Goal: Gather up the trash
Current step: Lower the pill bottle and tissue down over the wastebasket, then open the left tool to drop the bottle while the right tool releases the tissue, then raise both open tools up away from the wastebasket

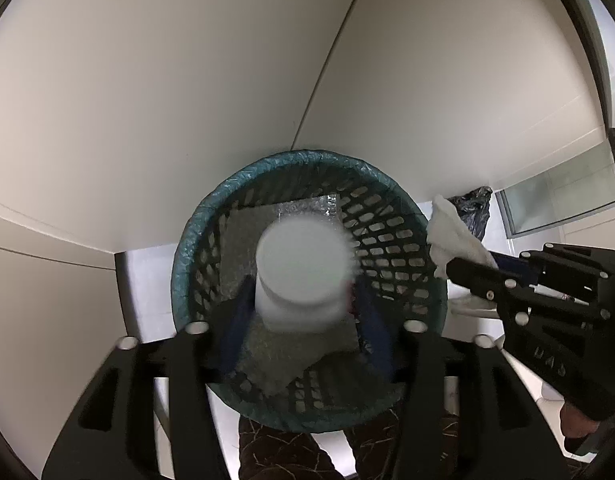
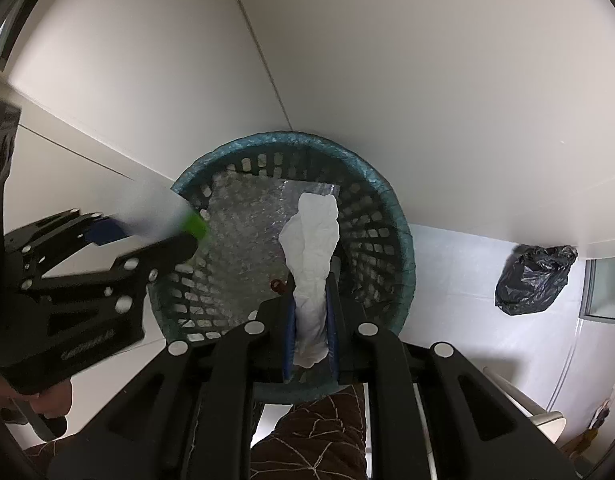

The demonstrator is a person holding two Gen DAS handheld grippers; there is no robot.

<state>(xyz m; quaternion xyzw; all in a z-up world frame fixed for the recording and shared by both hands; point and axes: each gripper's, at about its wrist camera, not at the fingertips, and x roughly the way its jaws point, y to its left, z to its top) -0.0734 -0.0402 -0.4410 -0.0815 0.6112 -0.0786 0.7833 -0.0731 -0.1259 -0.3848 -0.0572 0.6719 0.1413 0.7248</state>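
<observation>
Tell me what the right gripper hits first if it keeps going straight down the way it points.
Probably the bubble wrap lying inside the basket; the tissue it holds would touch first. Depth is unclear.

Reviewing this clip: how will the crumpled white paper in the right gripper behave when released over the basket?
Probably soft and floppy: the paper is creased and squeezed thin inside the right gripper. It looks very light, so it may drift or cling to a pad rather than drop straight into the basket. It is unlikely to roll or break.
</observation>
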